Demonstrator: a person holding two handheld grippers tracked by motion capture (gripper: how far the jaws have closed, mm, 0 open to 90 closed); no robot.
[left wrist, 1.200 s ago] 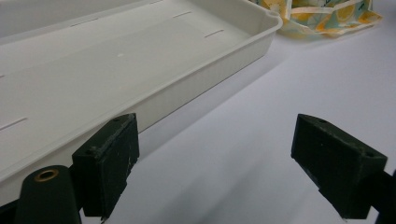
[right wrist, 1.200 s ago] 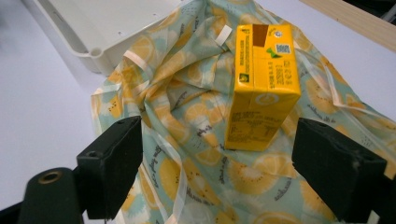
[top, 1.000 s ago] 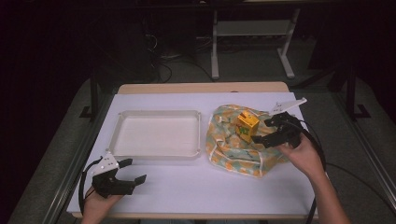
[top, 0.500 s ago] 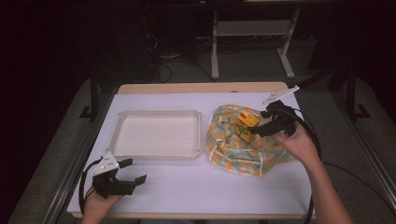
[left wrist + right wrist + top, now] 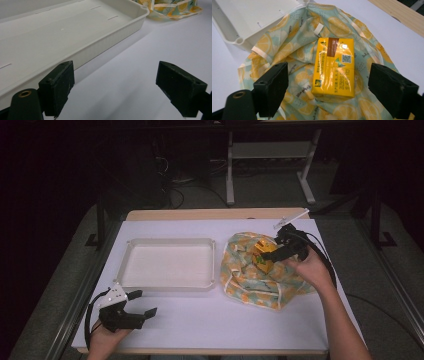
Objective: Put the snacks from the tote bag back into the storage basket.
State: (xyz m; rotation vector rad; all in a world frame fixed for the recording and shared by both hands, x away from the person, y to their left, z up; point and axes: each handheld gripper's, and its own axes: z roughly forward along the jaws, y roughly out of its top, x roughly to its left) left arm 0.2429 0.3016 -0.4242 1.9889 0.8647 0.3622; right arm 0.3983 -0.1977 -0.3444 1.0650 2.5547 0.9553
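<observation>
Jaws, right: my right gripper point(image 5: 329, 87) stands wide apart, one jaw on each side of the pack, touching nothing.
Pack: yellow pack point(image 5: 334, 67) lies flat on the bag, inside the folds, label up.
Grip: I judge it best to drop straight down and close across the narrow sides, keeping cloth out of the pinch.
Bag: lemon-print bag point(image 5: 250, 275) sits just beside the tray and may lift with the pack.
Tray: white tray point(image 5: 170, 285) is the likely drop place.
Jaws, left: my left gripper point(image 5: 137, 310) rests apart, near the tray's front edge.
</observation>
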